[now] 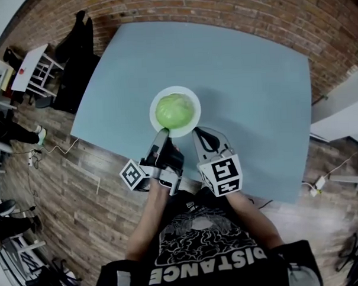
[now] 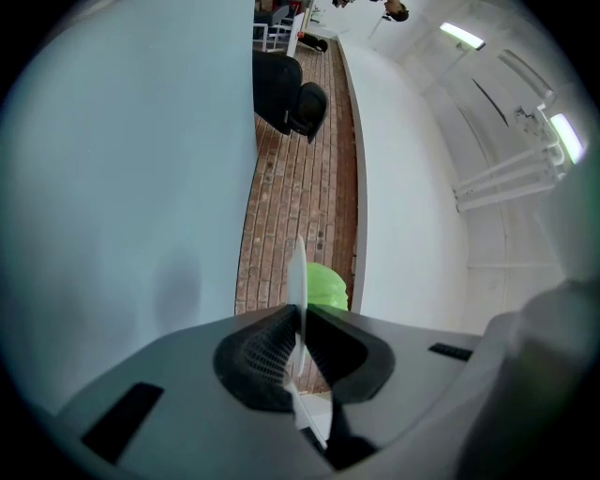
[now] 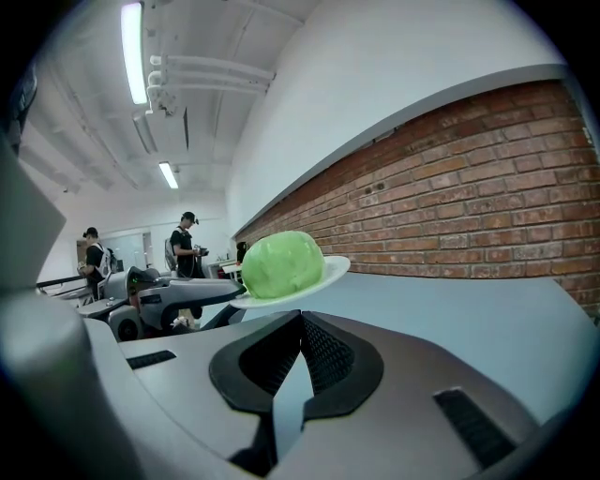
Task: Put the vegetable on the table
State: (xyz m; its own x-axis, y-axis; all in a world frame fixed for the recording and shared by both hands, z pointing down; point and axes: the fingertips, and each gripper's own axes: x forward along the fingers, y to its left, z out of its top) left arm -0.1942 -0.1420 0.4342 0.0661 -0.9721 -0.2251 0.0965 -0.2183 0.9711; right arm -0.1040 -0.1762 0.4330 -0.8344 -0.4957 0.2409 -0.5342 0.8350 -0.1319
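A round green cabbage [image 1: 174,110] lies on a white plate [image 1: 192,123] over the near middle of the blue-grey table [image 1: 254,100]. My left gripper [image 1: 162,133] is shut on the plate's near rim. In the left gripper view the plate [image 2: 298,277] runs edge-on between the jaws, with the cabbage [image 2: 326,286] behind it. My right gripper [image 1: 197,132] sits just right of the rim, shut with nothing in it. In the right gripper view the plate [image 3: 330,271] looks raised and slightly tilted, carrying the cabbage [image 3: 279,264]. The right gripper [image 3: 300,319] stays below and short of it.
The table's near edge [image 1: 252,192] is close to the person's body. A white rack [image 1: 36,68] and a black bag [image 1: 75,61] stand on the wood floor at far left. People stand in the background [image 3: 186,246].
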